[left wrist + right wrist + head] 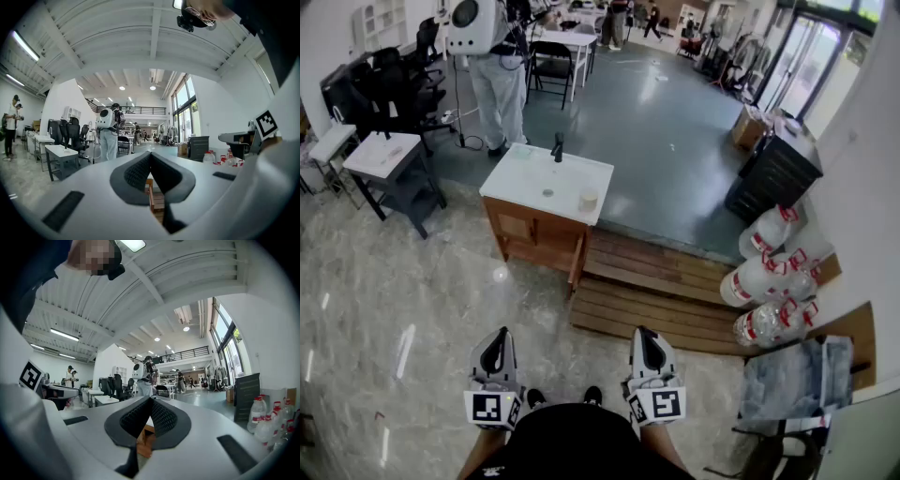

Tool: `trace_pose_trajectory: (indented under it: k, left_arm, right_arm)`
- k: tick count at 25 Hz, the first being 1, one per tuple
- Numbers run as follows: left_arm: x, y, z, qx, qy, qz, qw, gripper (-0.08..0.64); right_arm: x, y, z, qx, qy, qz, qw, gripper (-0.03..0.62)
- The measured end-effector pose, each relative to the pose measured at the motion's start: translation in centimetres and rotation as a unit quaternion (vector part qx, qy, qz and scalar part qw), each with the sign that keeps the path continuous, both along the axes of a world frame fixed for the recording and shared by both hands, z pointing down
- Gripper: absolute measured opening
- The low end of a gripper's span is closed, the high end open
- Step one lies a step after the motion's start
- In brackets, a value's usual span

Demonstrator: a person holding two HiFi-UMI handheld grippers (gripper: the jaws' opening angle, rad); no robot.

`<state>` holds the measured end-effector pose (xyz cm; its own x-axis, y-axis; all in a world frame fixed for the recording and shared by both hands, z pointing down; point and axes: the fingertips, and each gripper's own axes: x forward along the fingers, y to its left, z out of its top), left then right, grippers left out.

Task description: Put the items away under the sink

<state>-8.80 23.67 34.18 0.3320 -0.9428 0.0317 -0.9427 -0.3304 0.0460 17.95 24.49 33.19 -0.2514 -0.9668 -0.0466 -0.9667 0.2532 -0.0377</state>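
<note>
— Logging claws first: left gripper [495, 349] and right gripper [649, 345] are both pinched fully closed with nothing in either, held level and close to the body.
— Task stuff where?
— Well ahead of both claws. The sink cabinet [534, 236] stands far in front, roughly between the two grippers' lines. One small pale cup-like item [588, 199] sits on the countertop [517, 180] near its right edge, to the right of the faucet [557, 147]. It's too small to say what it really is.
— Risks?
— A few, my guess. Jaws arriving closed would just shove the item. It looks light and stands near the edge, so a nudge could tip it off the top. The jaws need to open before reaching.
— Cabinet doors?
— Can't tell from here if they're shut or ajar. If shut, one claw must pull a door while the other carries, and a closed claw gets no purchase on a flat front.
— Path?
— The wooden platform [656, 281] lies ahead and right of the right gripper, with its step edge beside the cabinet. A trip there seems likely with eyes on the item. The floor [422, 281] looks glossy too. Water jugs [759, 281] are far right, out of the way. A person with a backpack [492, 66] stands beyond the cabinet and could step in.
</note>
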Motion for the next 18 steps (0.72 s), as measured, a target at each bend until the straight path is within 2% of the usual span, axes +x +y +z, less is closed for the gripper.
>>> trace_pose_trajectory:
  k: [6, 10, 18]
  left_arm:
    - [0.15, -0.22, 0.23, -0.002, 0.001, 0.004, 1.0, 0.006]
    - [0.35, -0.15, 0.21, 0.004, -0.017, 0.006, 0.9998, 0.006]
    - [0.2, 0.02, 0.68, -0.001, -0.023, -0.003, 0.9997, 0.006]
  right_arm:
    - [0.15, -0.22, 0.39, -0.006, -0.001, 0.001, 1.0, 0.011]
    - [0.15, -0.37, 0.36, -0.008, 0.001, 0.002, 1.0, 0.011]
    - [0.08, -0.49, 0.62, -0.012, -0.006, -0.005, 1.0, 0.011]
